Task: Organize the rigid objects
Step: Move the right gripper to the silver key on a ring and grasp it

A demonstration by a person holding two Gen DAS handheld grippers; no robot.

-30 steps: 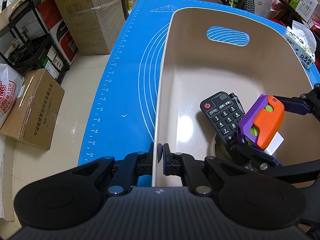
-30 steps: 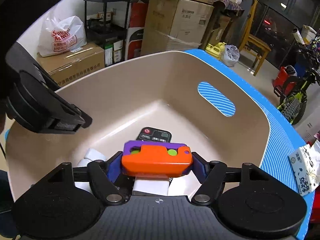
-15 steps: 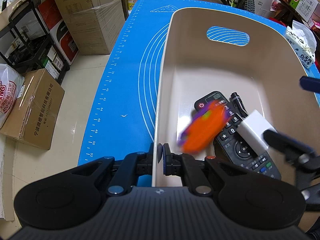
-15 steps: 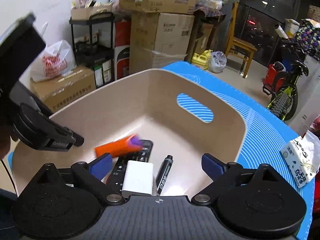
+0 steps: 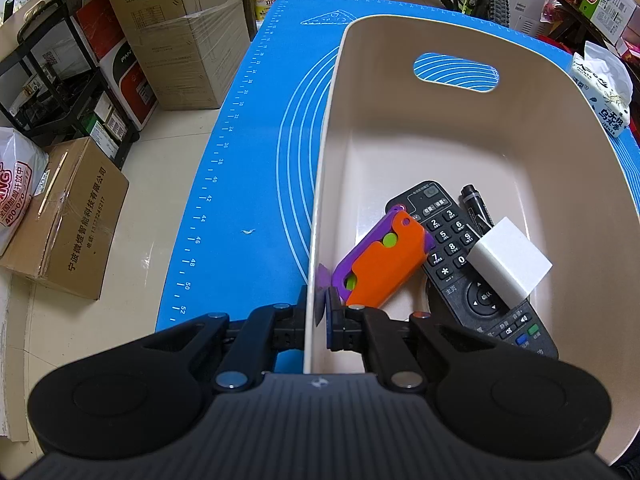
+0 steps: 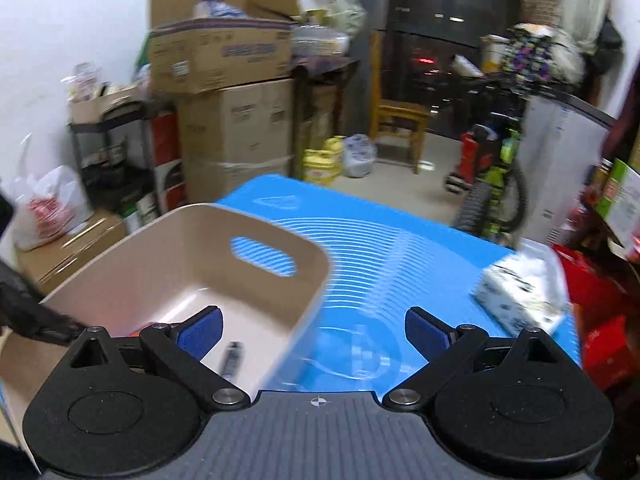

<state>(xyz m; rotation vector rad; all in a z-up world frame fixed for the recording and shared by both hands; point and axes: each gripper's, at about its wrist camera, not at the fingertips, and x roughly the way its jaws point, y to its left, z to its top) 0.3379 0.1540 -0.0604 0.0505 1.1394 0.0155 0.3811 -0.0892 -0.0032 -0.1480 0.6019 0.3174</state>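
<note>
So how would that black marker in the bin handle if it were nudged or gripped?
The marker looks stiff, and its round barrel would probably roll. Wedged beside the remote and white block, it likely stays put, but smooth plastic may slip.

left gripper (image 5: 316,312) jaws clamped shut; right gripper (image 6: 314,326) jaws spread wide, empty.

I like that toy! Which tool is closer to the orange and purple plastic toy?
Left. The left tool clamps the beige tub's rim beside the orange and purple plastic toy; the right tool is outside, open.
</note>
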